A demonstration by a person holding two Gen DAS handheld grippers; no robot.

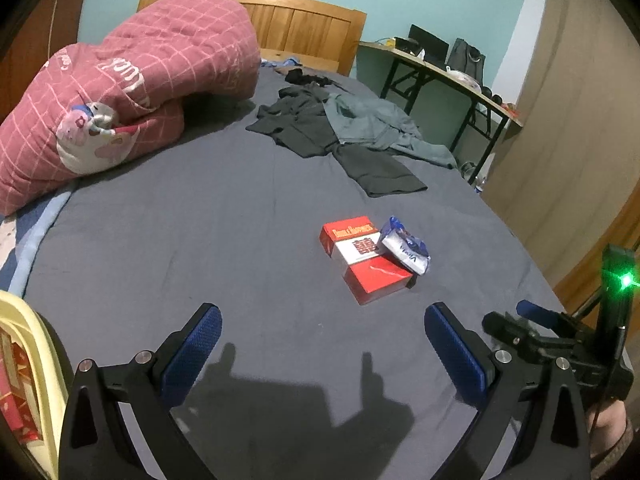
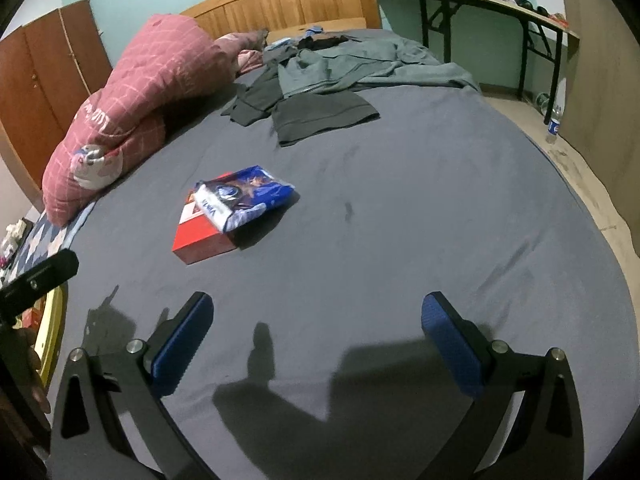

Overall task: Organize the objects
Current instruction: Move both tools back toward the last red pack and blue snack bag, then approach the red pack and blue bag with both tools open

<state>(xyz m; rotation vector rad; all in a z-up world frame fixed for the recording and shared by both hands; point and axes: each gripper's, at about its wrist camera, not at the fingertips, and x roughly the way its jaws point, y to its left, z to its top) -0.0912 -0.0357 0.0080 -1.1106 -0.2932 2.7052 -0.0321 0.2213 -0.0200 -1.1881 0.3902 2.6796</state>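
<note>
Both tongs, the left gripper (image 1: pixel 322 344) and the right gripper (image 2: pixel 316 334), are held wide open over the grey bed sheet (image 2: pixel 400 208), and nothing is gripped by them. A red box (image 1: pixel 366 262) is laid flat on the sheet ahead, and a blue packet (image 1: pixel 405 249) is rested partly on top of it. The tongs are probably kept open so one of these can be picked up and put in the yellow basket (image 1: pixel 28 344) at the left.

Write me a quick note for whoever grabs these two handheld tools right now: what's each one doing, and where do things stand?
Left tool: open, empty, above the bed sheet.
Right tool: open, empty, also above the sheet.
Red box lies on the sheet ahead; the blue-and-white packet rests partly on it.
A cream basket sits at the left edge with something red inside.
Done: nothing in hand now.
Left: box and packet probably go in the basket.
</note>
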